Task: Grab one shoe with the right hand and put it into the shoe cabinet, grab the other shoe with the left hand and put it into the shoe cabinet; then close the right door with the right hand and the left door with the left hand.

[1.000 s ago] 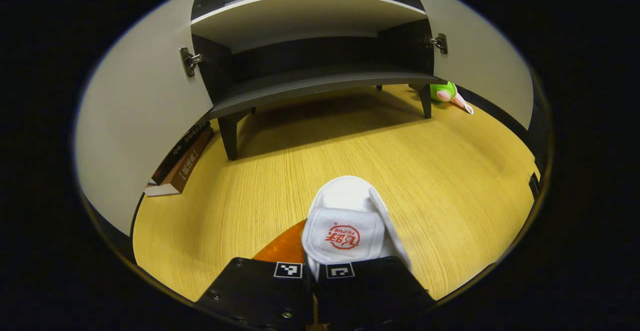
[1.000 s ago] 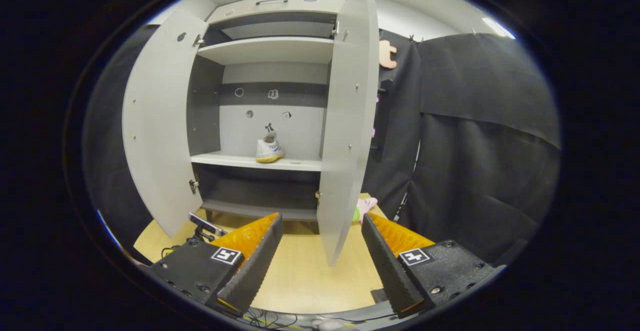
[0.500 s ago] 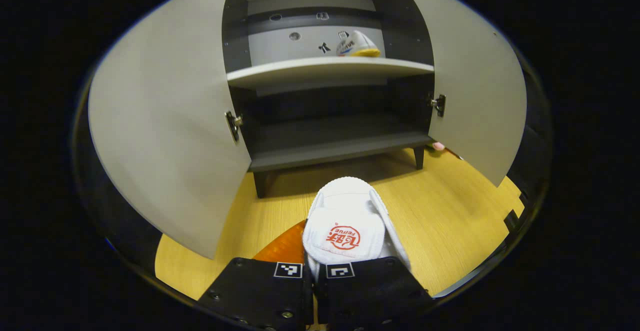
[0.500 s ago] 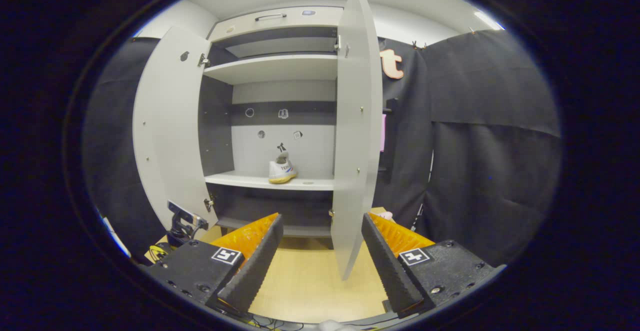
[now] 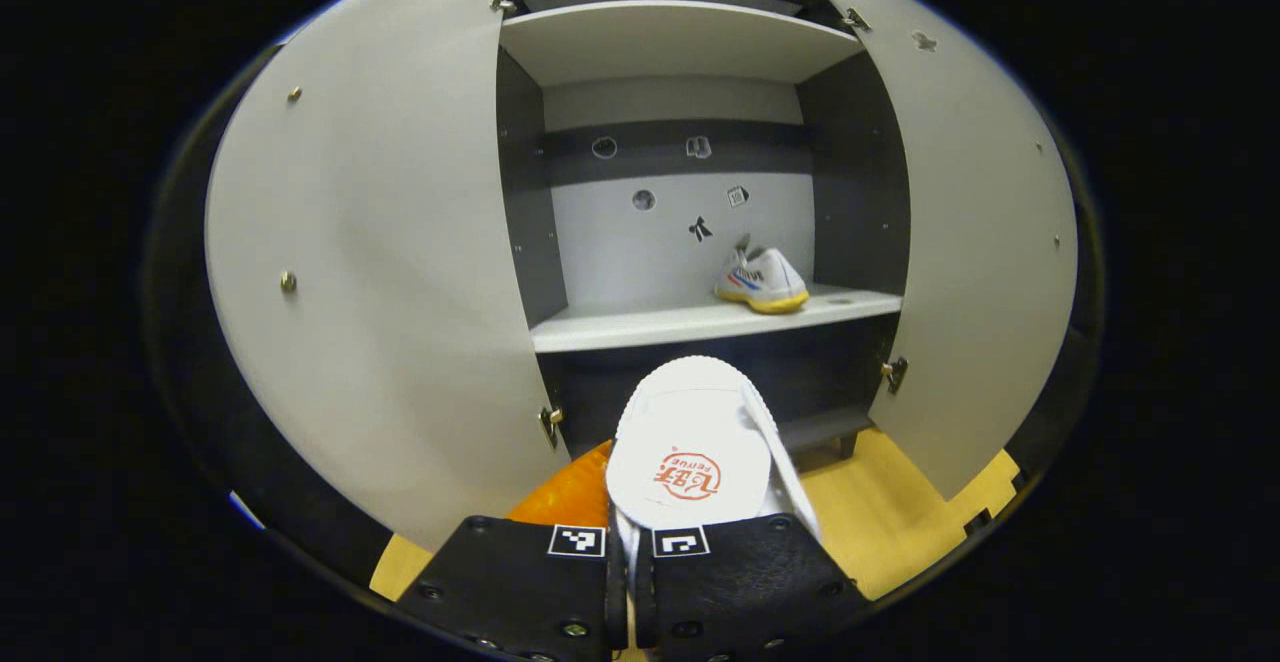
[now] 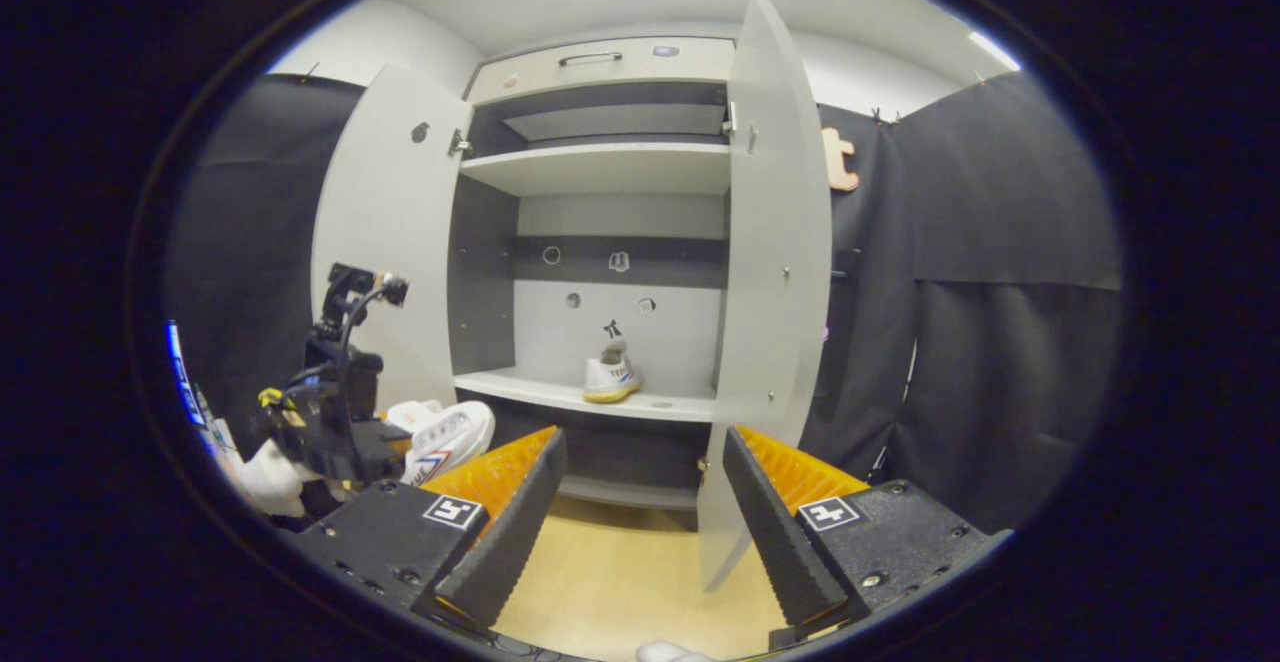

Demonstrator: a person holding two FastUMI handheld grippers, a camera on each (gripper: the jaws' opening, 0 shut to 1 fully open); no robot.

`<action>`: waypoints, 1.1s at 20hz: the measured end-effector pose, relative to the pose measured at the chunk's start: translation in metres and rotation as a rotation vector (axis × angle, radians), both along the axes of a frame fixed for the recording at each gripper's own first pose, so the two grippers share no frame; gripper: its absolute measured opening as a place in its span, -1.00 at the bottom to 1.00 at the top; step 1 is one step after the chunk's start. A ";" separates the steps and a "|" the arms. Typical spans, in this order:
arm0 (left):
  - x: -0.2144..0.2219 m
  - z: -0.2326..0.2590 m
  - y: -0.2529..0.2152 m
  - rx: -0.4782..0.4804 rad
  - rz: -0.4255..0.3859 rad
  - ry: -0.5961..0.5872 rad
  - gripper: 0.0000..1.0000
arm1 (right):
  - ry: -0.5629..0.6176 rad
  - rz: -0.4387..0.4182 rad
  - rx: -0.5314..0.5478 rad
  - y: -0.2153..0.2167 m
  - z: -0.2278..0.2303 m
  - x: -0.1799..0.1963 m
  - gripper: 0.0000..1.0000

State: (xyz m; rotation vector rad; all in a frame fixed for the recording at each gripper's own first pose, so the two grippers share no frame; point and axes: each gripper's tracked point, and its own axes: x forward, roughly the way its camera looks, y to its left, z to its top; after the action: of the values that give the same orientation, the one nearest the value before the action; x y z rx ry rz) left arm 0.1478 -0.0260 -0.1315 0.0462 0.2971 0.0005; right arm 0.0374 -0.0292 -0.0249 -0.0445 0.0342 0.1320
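My left gripper [image 5: 628,544] is shut on a white shoe [image 5: 692,452] with a red logo on its tongue, held in the air in front of the open shoe cabinet [image 5: 700,322]. The second white shoe [image 5: 760,282], yellow-soled, stands on the right part of the middle shelf. Both doors, left [image 5: 390,272] and right [image 5: 980,252], stand wide open. In the right gripper view my right gripper [image 6: 640,512] is open with nothing between its fingers, facing the cabinet [image 6: 600,397] and the shelved shoe [image 6: 610,379]. The left gripper [image 6: 340,422] with its shoe [image 6: 447,439] shows at the left.
The right door [image 6: 775,272] juts toward my right gripper, its edge just beyond the right finger. The left door [image 6: 385,232] stands behind the left gripper. A wooden floor [image 6: 620,582] lies below, and black cloth [image 6: 1000,322] hangs at the right.
My left gripper has risen with the shoe, its view swinging from the floor up to the middle shelf. It has come into the right gripper view. The right gripper stays open.
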 end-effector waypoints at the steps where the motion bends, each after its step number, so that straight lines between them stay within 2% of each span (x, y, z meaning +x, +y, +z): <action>1: 0.010 0.016 0.003 0.011 0.007 -0.027 -0.94 | -0.006 0.017 -0.002 0.004 0.002 0.002 0.99; 3: 0.015 0.026 0.001 0.019 0.024 -0.061 -0.94 | -0.012 0.052 0.000 0.010 0.005 0.010 0.99; 9: 0.078 0.063 0.005 0.025 0.015 -0.118 -0.94 | -0.038 0.128 -0.045 0.027 0.009 0.032 1.00; 12: 0.109 0.070 0.009 0.040 0.037 -0.132 -0.94 | -0.039 0.163 -0.068 0.038 0.005 0.036 0.99; 15: 0.130 0.059 0.006 0.017 0.058 -0.109 -0.95 | -0.029 0.180 -0.082 0.043 0.001 0.042 0.99; 19: 0.160 0.031 0.005 0.058 0.079 -0.044 -0.94 | -0.003 0.172 -0.096 0.039 -0.006 0.049 1.00; 22: 0.164 0.014 0.006 0.063 0.074 0.018 -0.94 | 0.022 0.152 -0.091 0.030 -0.012 0.054 1.00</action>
State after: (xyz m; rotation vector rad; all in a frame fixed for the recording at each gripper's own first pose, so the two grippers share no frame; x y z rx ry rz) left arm 0.3123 -0.0205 -0.1178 0.0976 0.3165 0.0828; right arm 0.0919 0.0010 -0.0369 -0.1366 0.0584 0.2833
